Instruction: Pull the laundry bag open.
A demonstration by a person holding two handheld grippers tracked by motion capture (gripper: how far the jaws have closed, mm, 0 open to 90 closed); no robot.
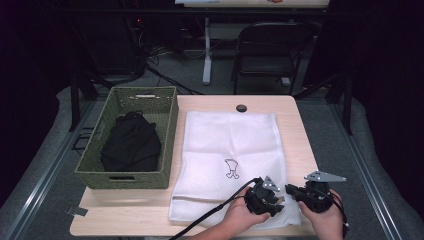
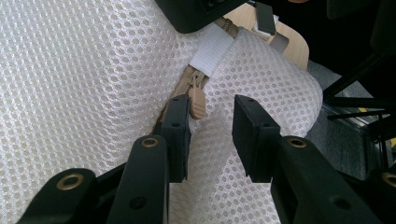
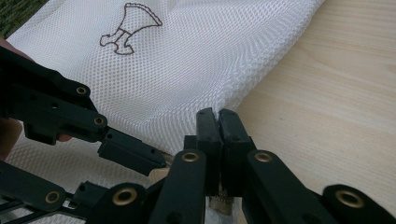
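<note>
A white mesh bag (image 1: 230, 140) with a small outline drawing (image 1: 231, 168) lies flat on the wooden table (image 1: 296, 125). Both grippers sit at its near right corner. In the left gripper view, the left gripper (image 2: 210, 112) stands open over the mesh bag (image 2: 93, 70), and the beige zipper pull (image 2: 198, 100) lies just beside its left pad, in the gap between the jaws. From above, the left gripper (image 1: 272, 194) is right next to the right gripper (image 1: 290, 190). The right gripper (image 3: 218, 114) is shut on the bag's edge (image 3: 224, 100) where it meets bare wood.
A green woven basket (image 1: 170, 135) holding a black garment (image 1: 131, 142) stands left of the bag. A small black disc (image 1: 241, 108) sits at the table's far edge. A folding chair (image 1: 270, 50) stands beyond the table. Bare wood (image 3: 327, 93) runs along the bag's right side.
</note>
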